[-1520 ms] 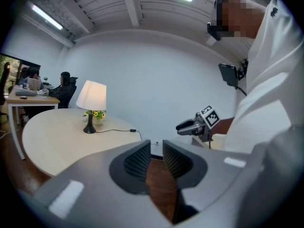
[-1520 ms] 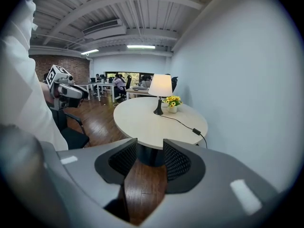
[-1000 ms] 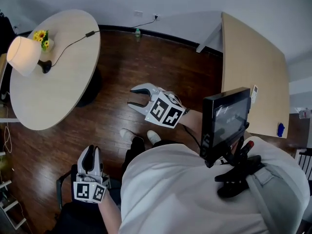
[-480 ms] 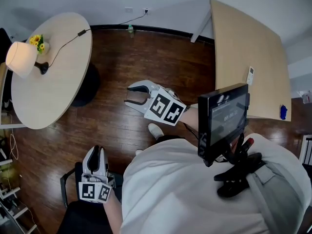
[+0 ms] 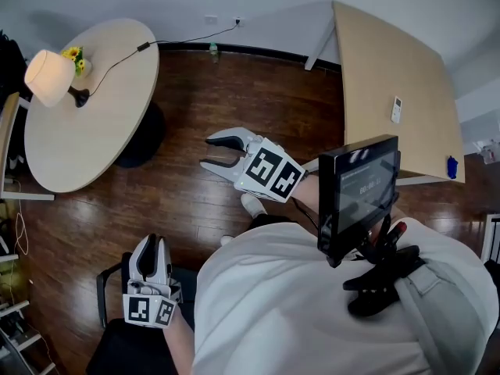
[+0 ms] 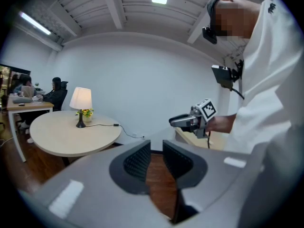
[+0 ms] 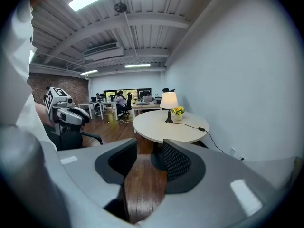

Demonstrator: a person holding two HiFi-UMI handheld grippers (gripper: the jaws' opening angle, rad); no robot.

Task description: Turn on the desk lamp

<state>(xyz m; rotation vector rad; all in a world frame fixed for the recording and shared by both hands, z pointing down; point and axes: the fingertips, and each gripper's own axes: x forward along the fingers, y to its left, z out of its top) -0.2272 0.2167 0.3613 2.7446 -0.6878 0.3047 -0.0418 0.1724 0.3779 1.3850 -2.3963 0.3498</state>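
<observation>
I am holding my right gripper (image 5: pixel 209 151) with jaws released, my left gripper (image 5: pixel 148 244) barely parted, both empty. The desk lamp (image 5: pixel 48 76) is standing far off on the round bench (image 5: pixel 94 131). Reaching clumsily, I am risking toppling it or snagging its cord (image 5: pixel 117 61).

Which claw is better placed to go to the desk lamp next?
Right, probably. The right claw is held out forward, jaws apart, pointing roughly at the lamp on the round table; the left claw sits low by the body.
</observation>
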